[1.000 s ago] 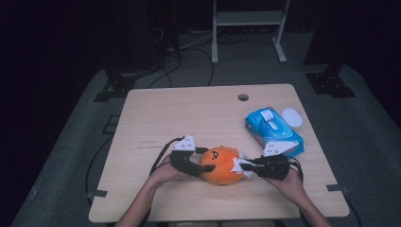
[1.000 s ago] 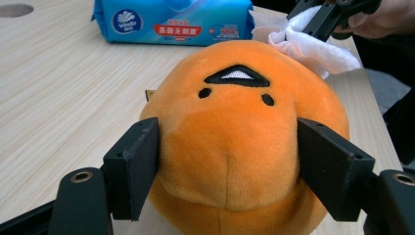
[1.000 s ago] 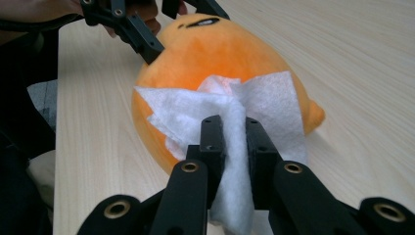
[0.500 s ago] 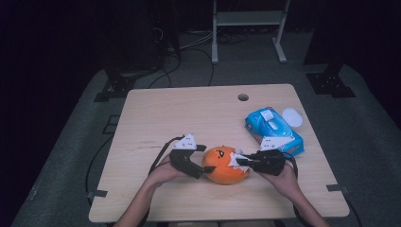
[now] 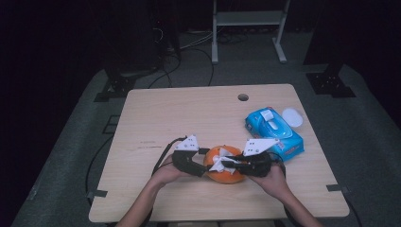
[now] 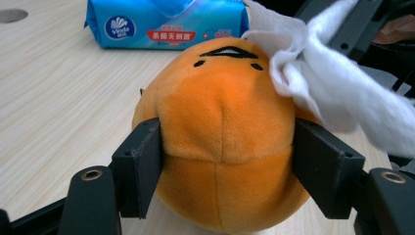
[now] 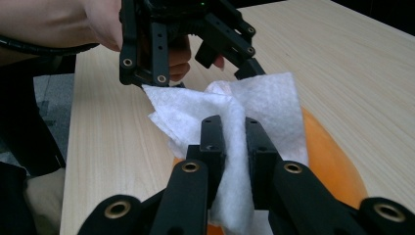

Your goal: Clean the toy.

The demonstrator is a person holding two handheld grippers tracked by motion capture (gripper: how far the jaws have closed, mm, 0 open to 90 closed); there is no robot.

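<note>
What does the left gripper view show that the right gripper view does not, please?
The left gripper view alone shows the round orange plush toy's stitched face, the blue pack of wet wipes behind it, and the left gripper's black jaws pressed against the toy's sides. The right gripper view alone shows the right gripper pinching the white wipe between its jaws, with the person's hand beyond. Both show the toy, the white wipe lying against it, and the light wooden table.
</note>
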